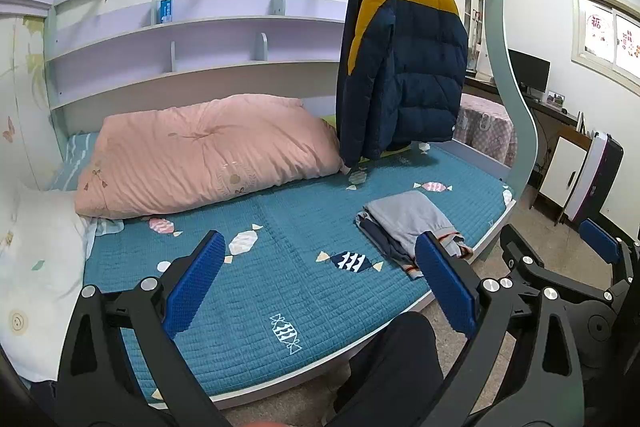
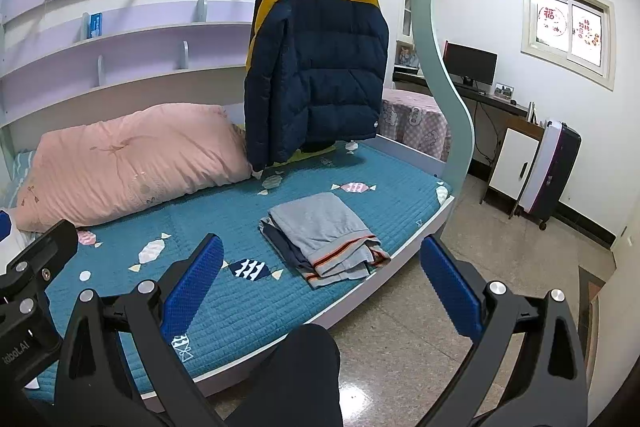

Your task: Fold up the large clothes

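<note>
Blue-padded left tongs and right tongs gape, level above bed.

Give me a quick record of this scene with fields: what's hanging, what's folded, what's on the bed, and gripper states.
hanging: puffer jacket, navy and yellow, on rail above bed
folded: grey clothes stacked near bed edge
bed: teal quilt; pink duvet at back
left gripper: open, empty
right gripper: open, empty

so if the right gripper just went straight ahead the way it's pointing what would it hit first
Probably the folded grey garment near the edge of the blue mattress; it lies between the open right gripper fingers' line of sight. Depth is unclear, and nothing else shows in the way.
</note>
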The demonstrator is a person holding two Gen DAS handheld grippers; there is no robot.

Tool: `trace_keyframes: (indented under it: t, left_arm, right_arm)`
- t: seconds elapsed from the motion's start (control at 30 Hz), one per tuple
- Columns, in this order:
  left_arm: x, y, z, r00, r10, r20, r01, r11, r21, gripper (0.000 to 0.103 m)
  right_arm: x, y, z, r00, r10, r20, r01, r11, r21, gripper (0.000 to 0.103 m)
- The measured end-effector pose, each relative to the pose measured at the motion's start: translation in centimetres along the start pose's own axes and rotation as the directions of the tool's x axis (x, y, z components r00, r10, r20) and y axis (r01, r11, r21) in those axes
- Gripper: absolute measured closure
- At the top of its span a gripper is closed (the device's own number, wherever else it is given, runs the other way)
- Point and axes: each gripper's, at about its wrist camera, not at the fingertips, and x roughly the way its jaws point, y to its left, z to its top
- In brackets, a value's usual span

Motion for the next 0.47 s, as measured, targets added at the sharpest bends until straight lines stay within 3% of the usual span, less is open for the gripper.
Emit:
trace_keyframes:
  t: [0.47]
  left_arm:
    - [0.46, 0.02, -0.07, 1.000, 0.019, -0.010, -0.019, 1.000, 0.006, 0.007]
  right_arm:
    - [0.08, -0.40, -0.03, 1.000, 0.002, -0.005, -0.002, 1.000, -0.004, 0.008]
